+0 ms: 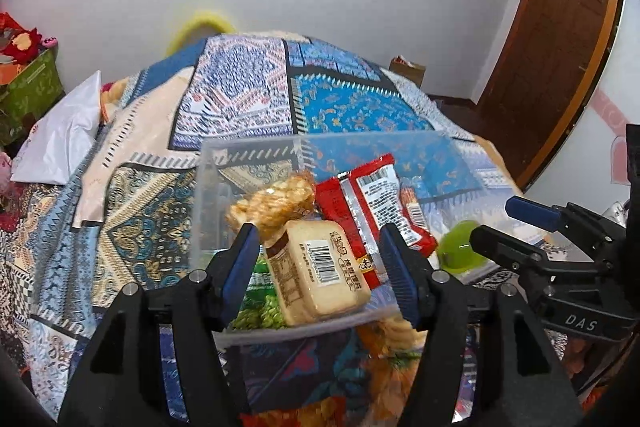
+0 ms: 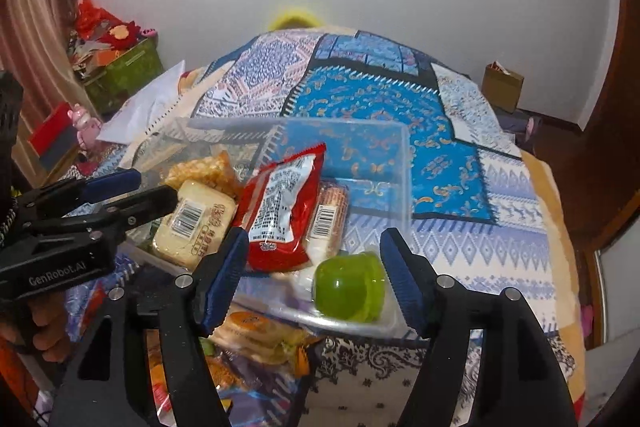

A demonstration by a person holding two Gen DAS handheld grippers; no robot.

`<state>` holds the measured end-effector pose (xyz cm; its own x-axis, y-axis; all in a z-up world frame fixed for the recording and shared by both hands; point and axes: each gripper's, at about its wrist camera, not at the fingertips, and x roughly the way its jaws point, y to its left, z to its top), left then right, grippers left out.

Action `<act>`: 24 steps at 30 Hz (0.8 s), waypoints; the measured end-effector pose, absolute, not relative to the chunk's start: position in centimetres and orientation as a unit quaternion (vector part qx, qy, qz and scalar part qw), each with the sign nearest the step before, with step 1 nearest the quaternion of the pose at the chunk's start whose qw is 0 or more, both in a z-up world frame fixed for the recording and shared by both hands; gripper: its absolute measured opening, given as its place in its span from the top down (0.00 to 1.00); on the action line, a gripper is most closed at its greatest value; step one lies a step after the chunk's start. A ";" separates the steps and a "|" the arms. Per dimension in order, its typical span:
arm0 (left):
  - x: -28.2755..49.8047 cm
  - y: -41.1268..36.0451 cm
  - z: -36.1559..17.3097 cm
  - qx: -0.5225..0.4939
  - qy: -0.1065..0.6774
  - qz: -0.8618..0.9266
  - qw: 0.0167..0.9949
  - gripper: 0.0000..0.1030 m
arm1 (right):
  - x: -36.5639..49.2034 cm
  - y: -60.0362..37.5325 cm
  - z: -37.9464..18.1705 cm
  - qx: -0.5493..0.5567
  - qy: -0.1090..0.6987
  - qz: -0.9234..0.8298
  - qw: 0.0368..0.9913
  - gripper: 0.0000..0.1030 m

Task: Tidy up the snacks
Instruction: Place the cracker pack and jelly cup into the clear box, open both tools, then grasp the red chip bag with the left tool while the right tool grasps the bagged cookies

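Note:
A clear plastic box [image 1: 208, 163] [image 2: 400, 163] sits on the patterned bedspread and holds snacks: a tan bread pack with a barcode [image 1: 320, 271] [image 2: 196, 223], a red packet [image 1: 372, 203] [image 2: 280, 211], a puffed-rice bar [image 1: 276, 203] [image 2: 204, 167] and a green jelly cup [image 1: 460, 247] [image 2: 348, 287]. My left gripper [image 1: 316, 275] is open, its jaws either side of the bread pack over the box's near edge. My right gripper [image 2: 316, 279] is open, with the jelly cup between its jaws, apart from both pads.
More wrapped snacks [image 2: 256, 331] lie on the bed in front of the box. A white pillow [image 1: 60, 139] lies at the left. A green storage box [image 2: 124, 75] stands by the wall, and a brown door [image 1: 552, 39] is at the right.

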<state>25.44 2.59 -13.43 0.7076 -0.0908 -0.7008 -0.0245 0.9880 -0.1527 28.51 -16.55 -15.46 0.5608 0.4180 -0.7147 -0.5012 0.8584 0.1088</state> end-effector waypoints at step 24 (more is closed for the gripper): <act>13.1 5.6 -13.0 -0.067 0.403 0.011 0.913 0.32 | 18.9 -18.6 -14.1 -0.035 0.388 0.272 0.880 0.21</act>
